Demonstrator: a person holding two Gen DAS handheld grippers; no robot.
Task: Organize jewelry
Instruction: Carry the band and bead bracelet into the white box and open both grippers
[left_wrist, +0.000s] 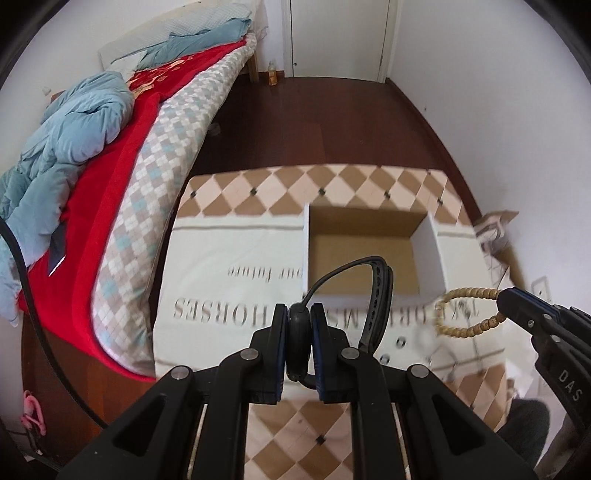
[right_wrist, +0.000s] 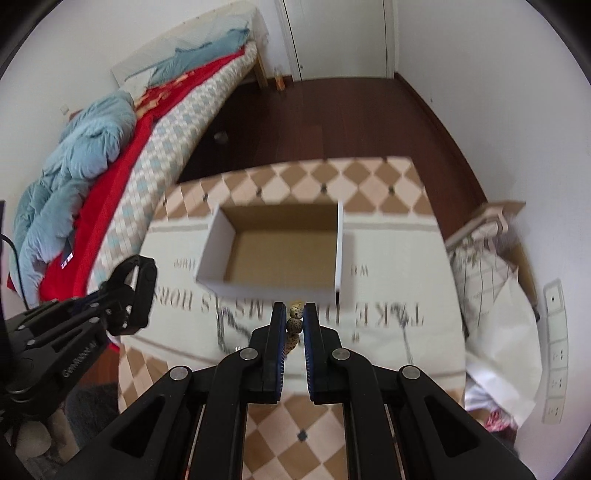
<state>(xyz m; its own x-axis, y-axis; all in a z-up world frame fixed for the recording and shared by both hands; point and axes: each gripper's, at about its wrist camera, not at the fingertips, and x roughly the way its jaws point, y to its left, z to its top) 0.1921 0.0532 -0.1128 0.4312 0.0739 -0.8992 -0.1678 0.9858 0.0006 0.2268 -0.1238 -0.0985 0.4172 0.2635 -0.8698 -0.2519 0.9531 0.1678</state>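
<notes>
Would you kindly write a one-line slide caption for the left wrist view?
Left gripper clamps a black watch near the open cardboard box, while the right gripper carries a beaded bracelet.

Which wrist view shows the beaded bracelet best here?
The left wrist view: the beaded bracelet appears as a nearly whole loop hanging from the right gripper. The right wrist view shows only a few beads pinched between its own fingers.

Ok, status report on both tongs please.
Left tongs shut on black watch. Right tongs shut on bead bracelet. Open box ahead, nothing blocking.
</notes>
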